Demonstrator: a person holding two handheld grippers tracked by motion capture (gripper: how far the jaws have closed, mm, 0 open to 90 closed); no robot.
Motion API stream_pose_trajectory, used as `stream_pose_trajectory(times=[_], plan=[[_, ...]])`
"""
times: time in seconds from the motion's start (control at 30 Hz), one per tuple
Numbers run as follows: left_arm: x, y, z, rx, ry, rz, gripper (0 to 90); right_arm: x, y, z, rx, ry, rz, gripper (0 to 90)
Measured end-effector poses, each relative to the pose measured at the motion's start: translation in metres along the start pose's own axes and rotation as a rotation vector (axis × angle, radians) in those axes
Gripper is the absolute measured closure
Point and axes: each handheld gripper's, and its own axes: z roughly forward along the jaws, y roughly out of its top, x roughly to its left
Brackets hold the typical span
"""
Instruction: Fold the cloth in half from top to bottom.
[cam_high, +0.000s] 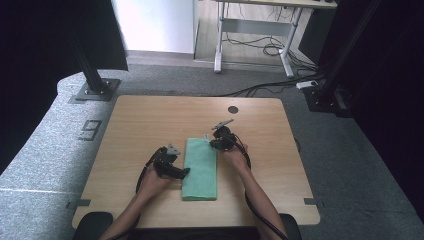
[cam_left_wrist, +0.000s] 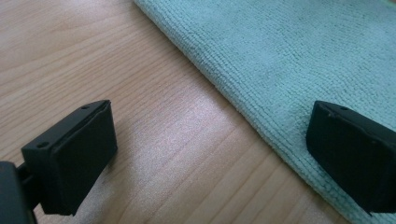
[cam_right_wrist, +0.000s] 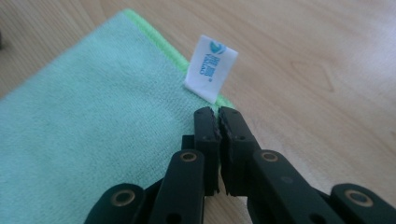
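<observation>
Green cloth (cam_high: 200, 169) lies folded into a long strip on the wooden table (cam_high: 145, 120), roughly mid-table, a bit toward the person's side, long axis running away from the person. One hand on each side of it.

Left gripper (cam_high: 183, 172) sits at the cloth's left edge, about halfway along. In the left gripper view its jaws are spread wide: one pad over bare wood, the other over the cloth (cam_left_wrist: 289, 56), with the cloth's edge running diagonally between them. Nothing is held between the pads. Can't tell whether the pads touch the surface.

Right gripper (cam_high: 214, 144) is at the far right corner of the cloth. In the right gripper view its jaws are pressed together, tips (cam_right_wrist: 218, 116) right at the cloth's corner edge, just below a small white tag (cam_right_wrist: 211, 68) with blue-green print that stands up from the hem. The corner of the cloth (cam_right_wrist: 84, 121) vanishes under the tips, so the jaws seem to be pinching it there, but the actual bite is hidden. A brighter green border runs along the cloth's far edge by the tag.

Also on the table: a small dark round spot (cam_high: 233, 109) near the far edge, well apart from the cloth. Cables trail back from both grippers along the forearms.
</observation>
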Motion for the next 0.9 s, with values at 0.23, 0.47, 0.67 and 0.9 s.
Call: stream_pose_trajectory(times=[0.23,0.47,0.67,0.9], plan=[[-0.001,-0.002,0.0,-0.012,0.007,-0.013,1.8,0.008,0.009,-0.029,-0.08,0.015,-0.041,85.4],[-0.002,-0.002,0.0,-0.011,0.01,-0.014,1.8,0.023,0.008,-0.059,-0.144,0.05,-0.094,85.4],[-0.002,-0.002,0.0,-0.01,0.013,-0.015,1.7,0.032,0.002,-0.082,-0.198,0.092,-0.109,85.3],[-0.002,-0.002,0.0,-0.01,0.013,-0.016,1.7,0.046,-0.012,-0.102,-0.222,0.131,-0.147,85.2]])
